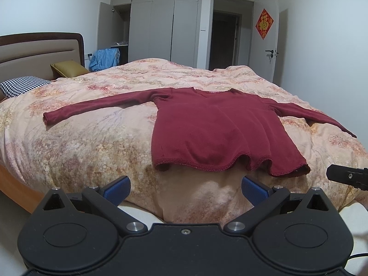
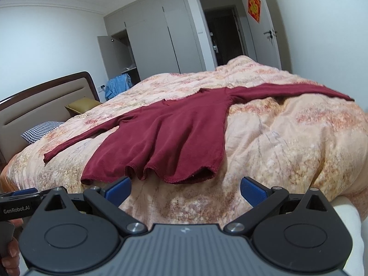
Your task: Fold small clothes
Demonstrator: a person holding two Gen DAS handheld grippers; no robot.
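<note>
Maroon top (image 1: 214,128): flat on bed (image 1: 92,151), sleeves out sideways, hem nearest.
Left gripper (image 1: 185,189): jaws apart, facing hem's left half.
Right gripper (image 2: 185,189): jaws apart, near right hem corner.

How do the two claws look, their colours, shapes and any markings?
Both claws are black, with two round housings, silver screws and angled arms ending in blue pads. The left claw has a plain black body. The right claw has a grey ribbed centre plate. White lettering "GenRobot.AI" shows on the left claw's side in the right view.
</note>
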